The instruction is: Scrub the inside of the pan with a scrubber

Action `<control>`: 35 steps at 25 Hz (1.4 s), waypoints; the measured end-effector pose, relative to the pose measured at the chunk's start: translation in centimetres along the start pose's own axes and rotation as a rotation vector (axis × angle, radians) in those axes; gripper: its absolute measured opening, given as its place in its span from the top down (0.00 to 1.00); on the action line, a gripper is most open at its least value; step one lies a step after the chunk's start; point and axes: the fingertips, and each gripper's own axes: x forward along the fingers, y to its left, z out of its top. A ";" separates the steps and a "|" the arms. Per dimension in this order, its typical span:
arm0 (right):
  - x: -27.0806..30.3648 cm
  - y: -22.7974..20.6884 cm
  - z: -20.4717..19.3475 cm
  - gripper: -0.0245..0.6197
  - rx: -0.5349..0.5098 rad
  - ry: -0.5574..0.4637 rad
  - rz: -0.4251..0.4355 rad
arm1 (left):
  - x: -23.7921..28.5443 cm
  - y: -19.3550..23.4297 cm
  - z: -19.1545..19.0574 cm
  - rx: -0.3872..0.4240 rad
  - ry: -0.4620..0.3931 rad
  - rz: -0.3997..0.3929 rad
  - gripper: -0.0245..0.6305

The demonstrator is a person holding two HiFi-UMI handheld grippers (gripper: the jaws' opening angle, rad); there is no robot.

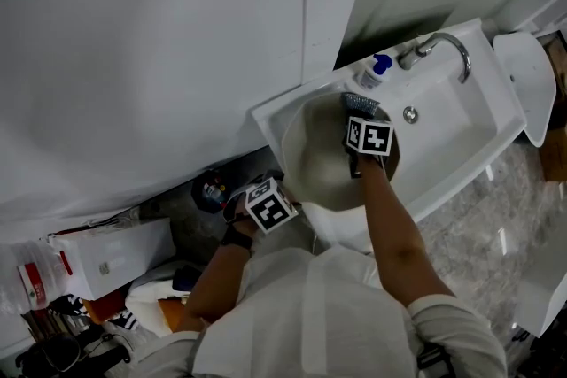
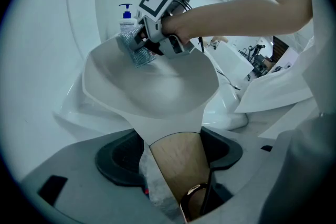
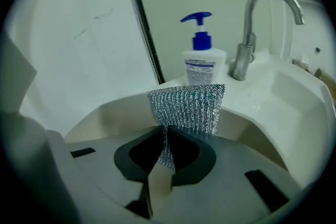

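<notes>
Pan: I hold the pan (image 1: 323, 159) tilted over the sink (image 1: 461, 115).
Left gripper: the left gripper (image 2: 173, 152) has its jaws clamped on the pan's wooden handle (image 2: 181, 165).
Right gripper: the right gripper (image 3: 167, 147) has its jaws pinched on the scrubber (image 3: 189, 107), which sits at the pan's inner wall near the far rim.
Progress: both grips are set and I judge scrubbing under way. I see no residue or foam, so the share left is unclear.

**How Many of Each?**

There is one pan (image 2: 152, 86). There is one scrubber (image 3: 186, 107). There are two grippers: the left gripper (image 2: 174, 165) and the right gripper (image 3: 167, 152). There is one sink (image 1: 461, 128). It has one tap (image 3: 262, 18). There is one soap bottle (image 3: 203, 63).
</notes>
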 end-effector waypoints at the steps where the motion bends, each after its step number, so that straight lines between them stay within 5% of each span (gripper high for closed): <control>1: -0.6 -1.0 -0.4 0.91 0.041 -0.004 -0.027 | 0.0 0.0 0.0 -0.001 0.000 0.000 0.45; 5: -2.7 -3.5 -2.9 0.91 0.168 -0.015 -0.109 | 0.1 0.0 0.0 -0.001 -0.001 0.000 0.45; 8: -2.6 -3.8 -3.6 0.92 0.165 -0.003 -0.113 | 0.1 0.0 -0.1 0.001 0.002 0.000 0.45; 19: 1.7 4.1 -2.8 0.91 -0.281 0.121 0.050 | 0.1 -0.1 0.0 0.003 0.007 0.005 0.45; 26: 1.1 11.1 -5.4 0.92 -0.330 0.169 0.329 | 0.1 0.0 0.0 0.003 0.011 0.011 0.45; 31: -2.0 14.9 -9.8 0.92 -0.429 0.340 0.567 | 0.2 0.1 0.0 0.002 0.006 0.012 0.45; 35: -5.0 15.2 -13.2 0.92 -0.502 0.504 0.648 | 0.2 0.1 -0.1 0.000 0.006 0.013 0.45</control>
